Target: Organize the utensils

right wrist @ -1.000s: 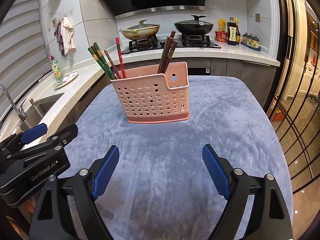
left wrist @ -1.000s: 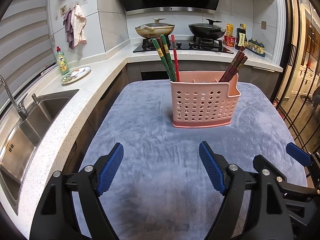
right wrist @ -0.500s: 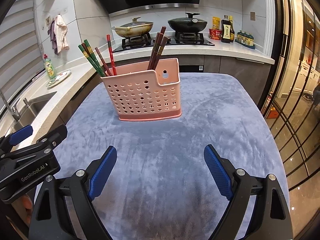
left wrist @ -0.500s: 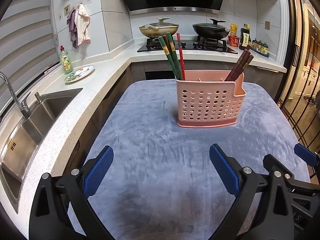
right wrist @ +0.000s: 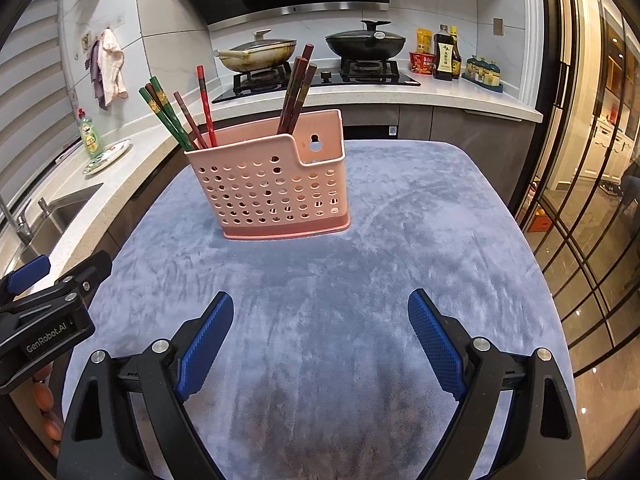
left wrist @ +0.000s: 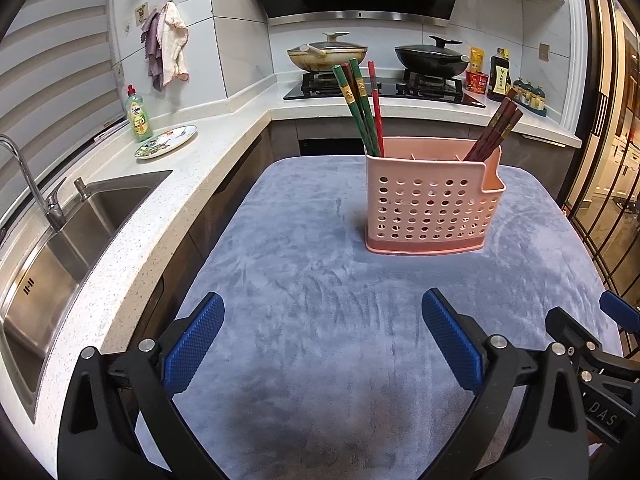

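Leaning leftward, tips down, green chopsticks (left wrist: 356, 108) in pink holder (left wrist: 430, 208); both grippers' fingers (left wrist: 194, 346) apart, empty.

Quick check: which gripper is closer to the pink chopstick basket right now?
Too close to call. The left gripper and right gripper sit side by side, both well short of the pink basket, jaws open and empty. The basket lies slightly right of the left gripper and slightly left of the right.

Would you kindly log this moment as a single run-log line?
left gripper: open, empty, jaws just opening | right gripper: open, empty | chopsticks: all in caddy | cloth: bare
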`<state>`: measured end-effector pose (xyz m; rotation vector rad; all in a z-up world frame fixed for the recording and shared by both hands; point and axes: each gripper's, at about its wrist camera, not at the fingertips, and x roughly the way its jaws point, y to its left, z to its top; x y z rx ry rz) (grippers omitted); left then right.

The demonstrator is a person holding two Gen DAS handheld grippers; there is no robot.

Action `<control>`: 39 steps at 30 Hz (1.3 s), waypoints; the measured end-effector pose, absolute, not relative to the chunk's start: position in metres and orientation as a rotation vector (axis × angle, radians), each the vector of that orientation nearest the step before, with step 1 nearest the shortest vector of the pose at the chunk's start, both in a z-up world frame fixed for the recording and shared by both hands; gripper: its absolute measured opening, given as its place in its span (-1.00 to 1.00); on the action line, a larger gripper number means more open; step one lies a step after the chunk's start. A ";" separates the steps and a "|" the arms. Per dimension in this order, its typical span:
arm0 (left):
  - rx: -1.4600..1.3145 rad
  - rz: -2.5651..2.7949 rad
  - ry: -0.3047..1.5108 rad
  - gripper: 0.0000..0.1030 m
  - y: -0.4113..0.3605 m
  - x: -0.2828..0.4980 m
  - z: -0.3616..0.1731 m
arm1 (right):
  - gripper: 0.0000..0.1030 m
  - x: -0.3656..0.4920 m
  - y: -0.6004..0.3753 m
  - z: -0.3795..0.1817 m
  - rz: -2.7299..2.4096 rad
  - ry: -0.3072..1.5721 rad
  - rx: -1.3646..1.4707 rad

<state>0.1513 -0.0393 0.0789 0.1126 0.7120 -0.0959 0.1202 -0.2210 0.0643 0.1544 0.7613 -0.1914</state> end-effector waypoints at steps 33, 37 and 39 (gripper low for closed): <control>0.117 -0.088 0.666 0.84 -0.042 0.160 0.083 | 0.65 0.135 -0.224 0.065 -0.190 0.762 0.150; 0.115 -0.095 0.665 0.84 -0.044 0.162 0.082 | 0.65 0.135 -0.225 0.065 -0.191 0.764 0.150; 0.116 -0.101 0.663 0.84 -0.046 0.163 0.082 | 0.65 0.137 -0.225 0.064 -0.191 0.766 0.149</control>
